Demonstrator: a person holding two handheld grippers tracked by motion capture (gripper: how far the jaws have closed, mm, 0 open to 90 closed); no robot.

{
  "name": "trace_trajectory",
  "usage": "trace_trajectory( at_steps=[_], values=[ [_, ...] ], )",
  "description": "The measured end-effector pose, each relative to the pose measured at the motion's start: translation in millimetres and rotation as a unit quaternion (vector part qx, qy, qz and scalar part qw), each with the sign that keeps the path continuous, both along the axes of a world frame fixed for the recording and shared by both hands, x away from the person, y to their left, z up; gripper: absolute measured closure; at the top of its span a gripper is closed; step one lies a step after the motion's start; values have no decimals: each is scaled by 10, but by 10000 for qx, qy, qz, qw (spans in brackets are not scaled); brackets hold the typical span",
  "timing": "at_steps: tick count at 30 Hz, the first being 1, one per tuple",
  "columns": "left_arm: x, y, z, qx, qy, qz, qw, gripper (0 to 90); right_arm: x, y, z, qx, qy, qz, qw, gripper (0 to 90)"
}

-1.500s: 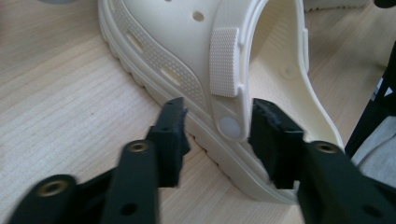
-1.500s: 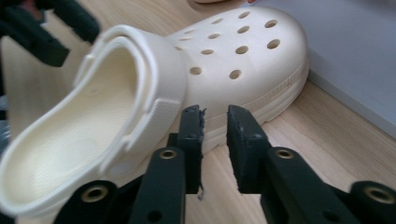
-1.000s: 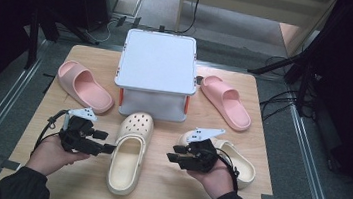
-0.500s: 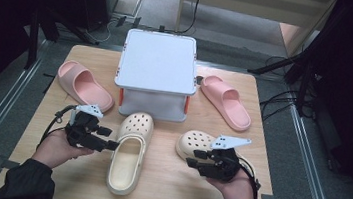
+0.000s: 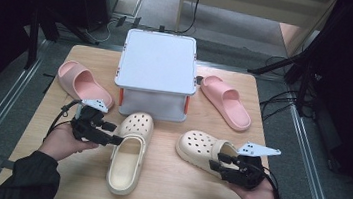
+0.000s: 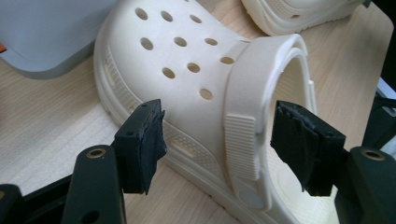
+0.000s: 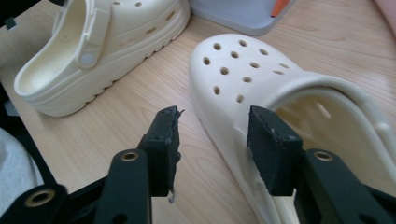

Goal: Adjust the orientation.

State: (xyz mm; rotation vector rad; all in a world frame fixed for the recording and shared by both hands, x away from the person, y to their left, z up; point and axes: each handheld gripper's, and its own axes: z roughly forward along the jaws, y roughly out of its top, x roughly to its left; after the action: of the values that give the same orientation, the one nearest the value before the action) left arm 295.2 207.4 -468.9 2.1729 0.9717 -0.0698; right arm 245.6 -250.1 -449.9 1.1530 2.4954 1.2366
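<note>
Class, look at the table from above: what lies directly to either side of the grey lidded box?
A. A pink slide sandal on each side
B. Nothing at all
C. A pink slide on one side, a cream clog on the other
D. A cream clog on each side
A: in the high view one pink slide lies left of the grey box and the other pink slide lies right of it.

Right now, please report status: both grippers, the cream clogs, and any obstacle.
Left gripper open, astride left clog side wall. Right gripper jaws just been opening, open at right clog edge. Grey box behind, touching neither clog.
</note>
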Motion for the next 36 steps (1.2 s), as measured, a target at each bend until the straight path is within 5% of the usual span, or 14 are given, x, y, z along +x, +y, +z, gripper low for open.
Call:
trace_trajectory(
  at_steps=[9, 17, 23, 30, 36],
  values=[
    [37, 16, -5, -63, 0, 11, 10000, 338, 64, -153, -114, -232, 119, -167, 9995, 512],
    [32, 18, -5, -52, -14, 18, 10000, 338, 225, -74, -251, -452, 155, 268, 9985, 568],
    [30, 16, -8, -33, -30, 4, 10000, 338, 329, 33, -363, -615, 396, 542, 9958, 719],
    [24, 18, -4, -18, -36, 19, 10000, 339, 362, 107, -236, -478, 330, 423, 9974, 776],
    [9, 28, 8, 13, -98, 57, 9999, 341, 312, 359, -41, -348, 263, 103, 9990, 776]
  ],
)
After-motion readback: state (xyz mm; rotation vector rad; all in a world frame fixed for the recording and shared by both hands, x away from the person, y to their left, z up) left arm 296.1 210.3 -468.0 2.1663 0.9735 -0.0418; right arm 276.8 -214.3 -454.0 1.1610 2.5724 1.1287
